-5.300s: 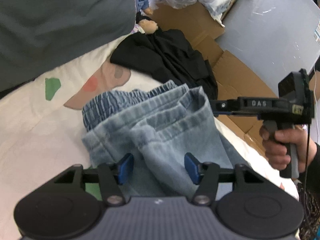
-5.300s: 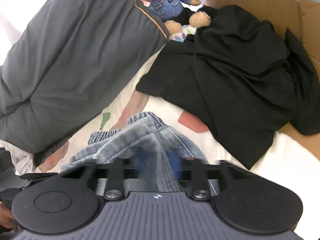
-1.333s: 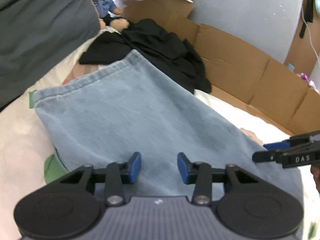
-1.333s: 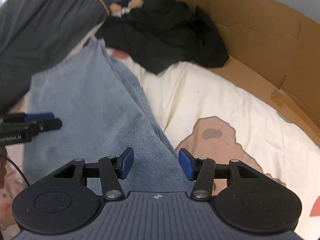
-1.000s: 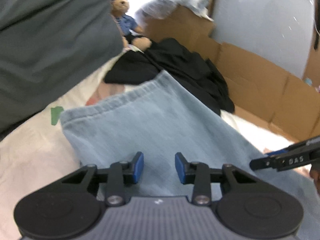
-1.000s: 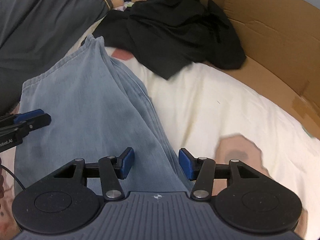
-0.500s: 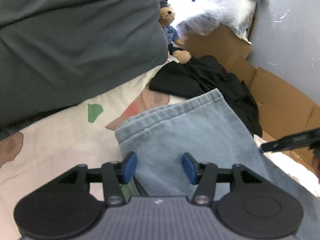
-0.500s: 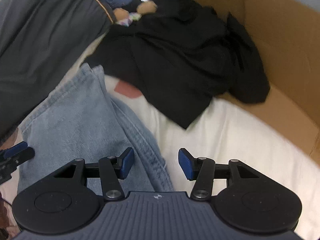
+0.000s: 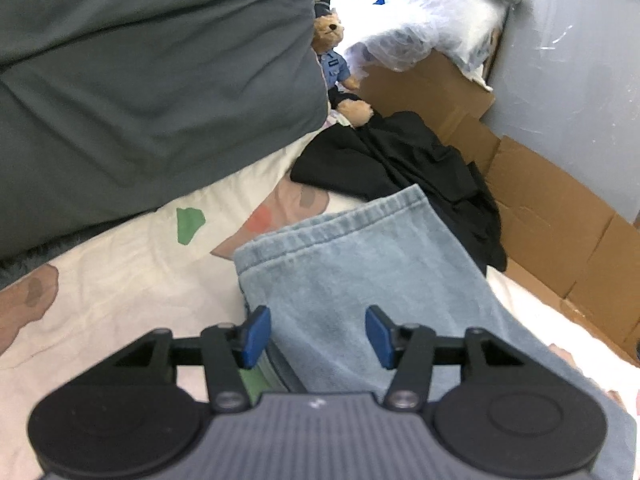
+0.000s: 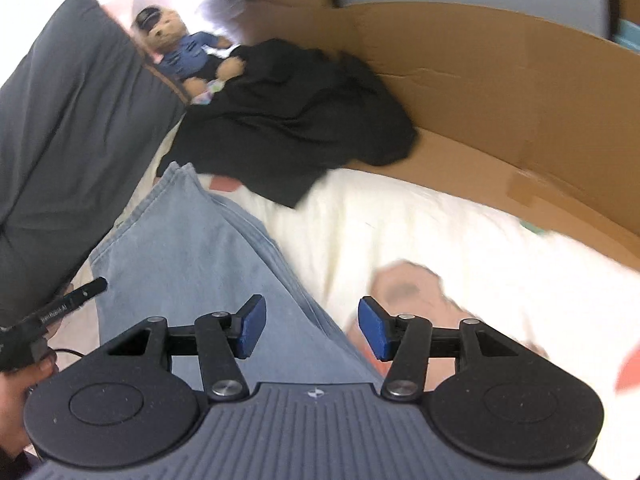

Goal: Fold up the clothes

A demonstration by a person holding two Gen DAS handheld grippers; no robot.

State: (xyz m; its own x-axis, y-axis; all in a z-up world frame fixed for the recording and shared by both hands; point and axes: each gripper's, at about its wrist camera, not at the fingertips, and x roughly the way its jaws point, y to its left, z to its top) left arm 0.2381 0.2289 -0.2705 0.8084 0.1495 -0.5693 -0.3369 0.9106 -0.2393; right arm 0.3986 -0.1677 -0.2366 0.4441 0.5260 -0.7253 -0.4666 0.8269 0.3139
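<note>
Light blue jeans (image 9: 360, 272) lie folded flat on the patterned bedsheet (image 9: 120, 280), their hem at the far end. My left gripper (image 9: 318, 336) hovers open over their near left edge, its pads clear of the cloth. In the right wrist view the jeans (image 10: 192, 248) run from the lower middle up to the left. My right gripper (image 10: 312, 328) stands over their right edge, its jaws opening a little and pressing on nothing. A finger (image 10: 84, 291) of the left gripper and the hand (image 10: 16, 392) that holds it show at the left edge.
A crumpled black garment (image 9: 400, 160) lies beyond the jeans, with a teddy bear (image 9: 332, 52) in blue behind it. A large grey pillow (image 9: 140, 80) fills the left. Cardboard panels (image 9: 560, 216) wall the right side, and white bagged bedding (image 9: 432, 20) sits on top.
The left jaws have widened, and that gripper has shifted toward the jeans' left edge near the hem. The right gripper swung toward the black garment, then pulled back and up. The jeans stay flat.
</note>
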